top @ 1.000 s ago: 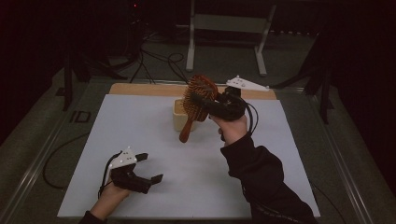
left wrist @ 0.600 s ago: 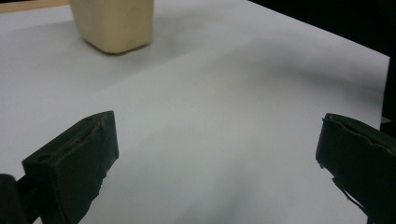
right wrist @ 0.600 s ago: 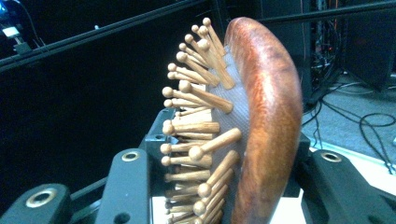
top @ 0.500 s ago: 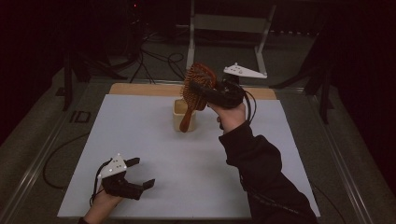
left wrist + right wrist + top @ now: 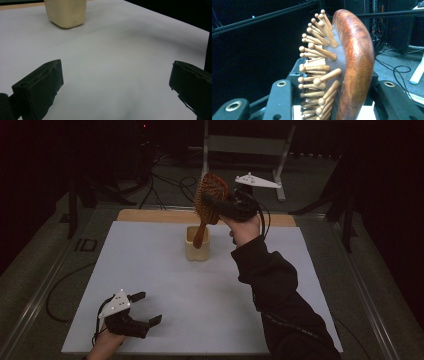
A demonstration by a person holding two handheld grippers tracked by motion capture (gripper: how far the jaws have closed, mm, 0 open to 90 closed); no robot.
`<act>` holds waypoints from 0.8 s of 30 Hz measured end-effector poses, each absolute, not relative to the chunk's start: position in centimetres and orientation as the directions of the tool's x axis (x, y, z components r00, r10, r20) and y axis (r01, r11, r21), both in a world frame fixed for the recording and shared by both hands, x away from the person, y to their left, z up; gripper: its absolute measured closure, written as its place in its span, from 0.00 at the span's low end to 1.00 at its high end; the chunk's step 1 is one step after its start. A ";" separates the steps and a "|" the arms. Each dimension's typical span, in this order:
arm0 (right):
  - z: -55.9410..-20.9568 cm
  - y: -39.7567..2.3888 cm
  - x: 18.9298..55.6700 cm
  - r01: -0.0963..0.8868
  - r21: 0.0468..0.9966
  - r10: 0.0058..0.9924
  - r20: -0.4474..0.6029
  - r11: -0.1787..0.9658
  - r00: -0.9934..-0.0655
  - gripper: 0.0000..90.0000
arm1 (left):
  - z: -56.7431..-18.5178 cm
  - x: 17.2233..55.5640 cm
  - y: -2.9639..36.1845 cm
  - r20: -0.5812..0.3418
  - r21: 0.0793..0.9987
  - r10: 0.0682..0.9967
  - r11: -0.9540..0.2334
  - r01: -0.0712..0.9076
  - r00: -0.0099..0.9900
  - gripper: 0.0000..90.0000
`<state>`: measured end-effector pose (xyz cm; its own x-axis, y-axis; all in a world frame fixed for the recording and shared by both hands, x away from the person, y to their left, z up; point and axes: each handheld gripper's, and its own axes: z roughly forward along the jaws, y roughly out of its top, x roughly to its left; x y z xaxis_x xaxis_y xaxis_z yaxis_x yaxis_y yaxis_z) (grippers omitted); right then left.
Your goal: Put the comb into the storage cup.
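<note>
My right gripper grasps the hairbrush above the cup. My left gripper, at 7 o'clock from the cup, stands released over the table

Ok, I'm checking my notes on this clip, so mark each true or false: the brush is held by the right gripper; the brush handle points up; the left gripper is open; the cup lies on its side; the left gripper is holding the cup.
1. The right gripper holds the brush: true.
2. The brush handle points up: false, it hangs down toward the cup.
3. The left gripper is open: true.
4. The cup lies on its side: false, it stands upright on the table.
5. The left gripper holds the cup: false, nothing is between its fingers.
</note>
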<state>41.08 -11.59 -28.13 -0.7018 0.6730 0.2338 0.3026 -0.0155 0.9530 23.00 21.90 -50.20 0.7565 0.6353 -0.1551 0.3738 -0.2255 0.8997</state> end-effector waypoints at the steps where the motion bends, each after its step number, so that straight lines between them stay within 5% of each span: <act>1: -28.0 -11.6 41.3 0.300 0.954 0.675 0.232 -0.016 -0.701 0.58 | -50.2 23.0 21.9 -0.156 0.900 0.632 -0.225 0.372 0.759 0.00; 24: -27.9 -9.8 45.3 0.257 0.966 0.742 0.188 -0.021 -0.644 0.58 | -50.5 22.7 22.1 -0.158 0.911 0.624 -0.208 0.357 0.765 0.00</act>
<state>45.33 -9.78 -27.88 -0.6441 0.7416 0.1877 0.2571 -0.0212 0.9661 22.69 22.11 -50.45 0.7653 0.6239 -0.1582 0.3575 -0.2076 0.9105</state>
